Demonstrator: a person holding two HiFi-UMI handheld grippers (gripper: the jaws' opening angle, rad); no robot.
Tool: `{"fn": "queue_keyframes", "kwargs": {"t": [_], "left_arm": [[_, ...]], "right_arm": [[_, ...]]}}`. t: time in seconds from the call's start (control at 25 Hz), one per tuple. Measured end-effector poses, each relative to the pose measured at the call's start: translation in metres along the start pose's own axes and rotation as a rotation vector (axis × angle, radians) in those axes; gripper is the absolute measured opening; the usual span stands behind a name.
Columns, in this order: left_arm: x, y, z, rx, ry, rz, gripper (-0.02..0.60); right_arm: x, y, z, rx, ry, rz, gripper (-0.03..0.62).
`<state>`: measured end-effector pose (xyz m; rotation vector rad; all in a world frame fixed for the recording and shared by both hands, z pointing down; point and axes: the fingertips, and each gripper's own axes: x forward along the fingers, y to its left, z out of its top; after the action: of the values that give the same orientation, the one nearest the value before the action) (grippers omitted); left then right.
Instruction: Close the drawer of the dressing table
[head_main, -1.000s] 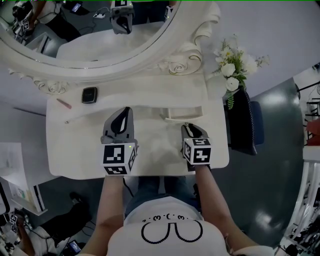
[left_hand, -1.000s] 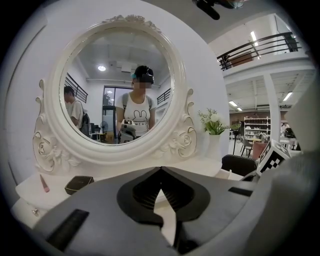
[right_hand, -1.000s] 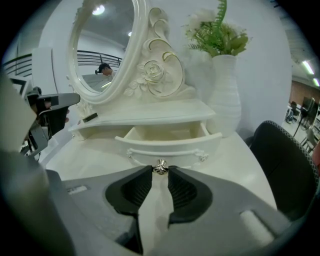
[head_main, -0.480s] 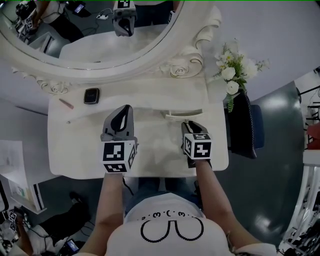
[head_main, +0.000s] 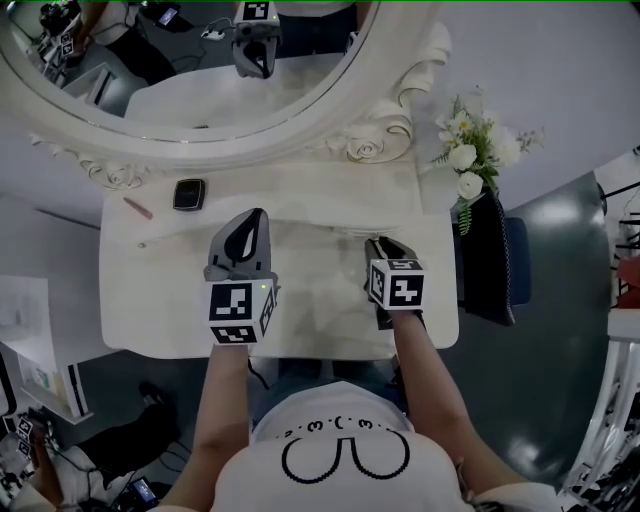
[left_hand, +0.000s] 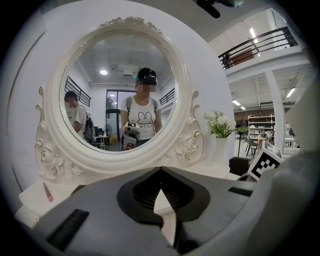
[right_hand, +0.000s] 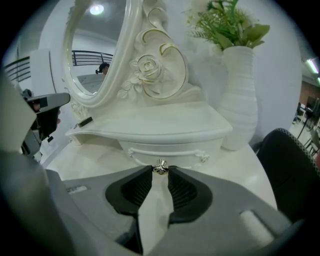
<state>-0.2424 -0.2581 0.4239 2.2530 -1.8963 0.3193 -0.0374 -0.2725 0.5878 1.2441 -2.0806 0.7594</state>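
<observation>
The white dressing table (head_main: 150, 300) has a small drawer (right_hand: 170, 150) under its raised shelf, at the right. The drawer front sits almost flush with the shelf, and only a thin edge of it (head_main: 375, 232) shows in the head view. My right gripper (head_main: 378, 246) points down at the drawer, and its jaws are shut on the small metal drawer knob (right_hand: 160, 168). My left gripper (head_main: 252, 218) hovers over the middle of the tabletop. Its jaws are shut with nothing between them and it faces the oval mirror (left_hand: 120, 95).
A white vase with flowers (head_main: 468, 160) stands at the table's right rear corner. A black compact (head_main: 188, 194) and a pink stick (head_main: 138, 208) lie at the left rear. A dark chair (head_main: 488, 260) stands against the table's right edge.
The drawer stuck out from under the shelf and has slid back in. My right gripper moved toward the mirror with it. The left gripper kept still.
</observation>
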Motion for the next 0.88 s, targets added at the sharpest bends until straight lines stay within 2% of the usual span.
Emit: {"fn": "queue_keyframes", "kwargs": {"t": [0.6, 0.88], "left_arm": [[0.000, 0.007, 0.011, 0.004, -0.018, 0.026, -0.002], [-0.006, 0.006, 0.017, 0.011, -0.030, 0.024, -0.002]], "right_arm": [[0.011, -0.001, 0.013, -0.013, 0.009, 0.002, 0.100], [0.011, 0.002, 0.012, -0.026, -0.020, -0.021, 0.116]]}}
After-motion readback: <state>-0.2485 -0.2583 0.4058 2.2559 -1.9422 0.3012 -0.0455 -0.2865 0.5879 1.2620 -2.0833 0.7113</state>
